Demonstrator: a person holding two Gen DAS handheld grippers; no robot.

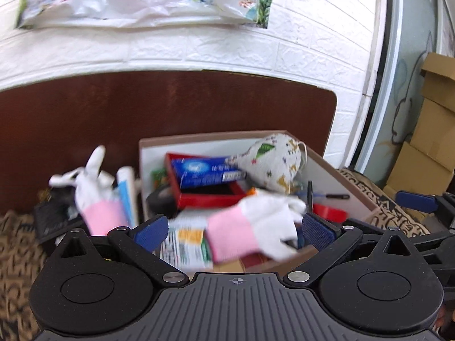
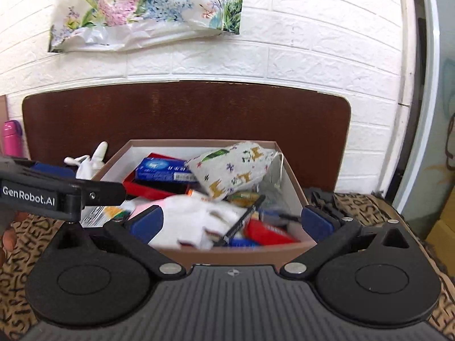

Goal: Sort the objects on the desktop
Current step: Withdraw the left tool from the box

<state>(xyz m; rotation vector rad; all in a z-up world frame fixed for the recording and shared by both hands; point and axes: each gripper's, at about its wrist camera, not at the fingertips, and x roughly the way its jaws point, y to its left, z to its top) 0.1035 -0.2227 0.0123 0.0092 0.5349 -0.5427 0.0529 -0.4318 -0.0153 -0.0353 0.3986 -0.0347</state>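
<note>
A brown cardboard box (image 1: 216,136) (image 2: 199,142) stands on a patterned cloth. It holds a blue carton (image 1: 204,173), a red tray (image 1: 210,196), a printed cloth pouch (image 1: 273,162) (image 2: 236,167) and a black pen (image 2: 244,218). A white glove with a pink cuff (image 1: 250,227) (image 2: 193,218) lies blurred on the near contents. My left gripper (image 1: 234,231) is open on either side of it, its pads clear of the glove. My right gripper (image 2: 231,224) is open over the near rim. A second glove (image 1: 93,187) stands outside the box on the left.
A white and blue tube (image 1: 126,190) leans by the box's left wall. Behind it are a dark brown board (image 2: 184,110) and a white brick wall with a floral bag (image 2: 148,8). A pink bottle (image 2: 12,139) is far left and cardboard cartons (image 1: 432,130) are at the right.
</note>
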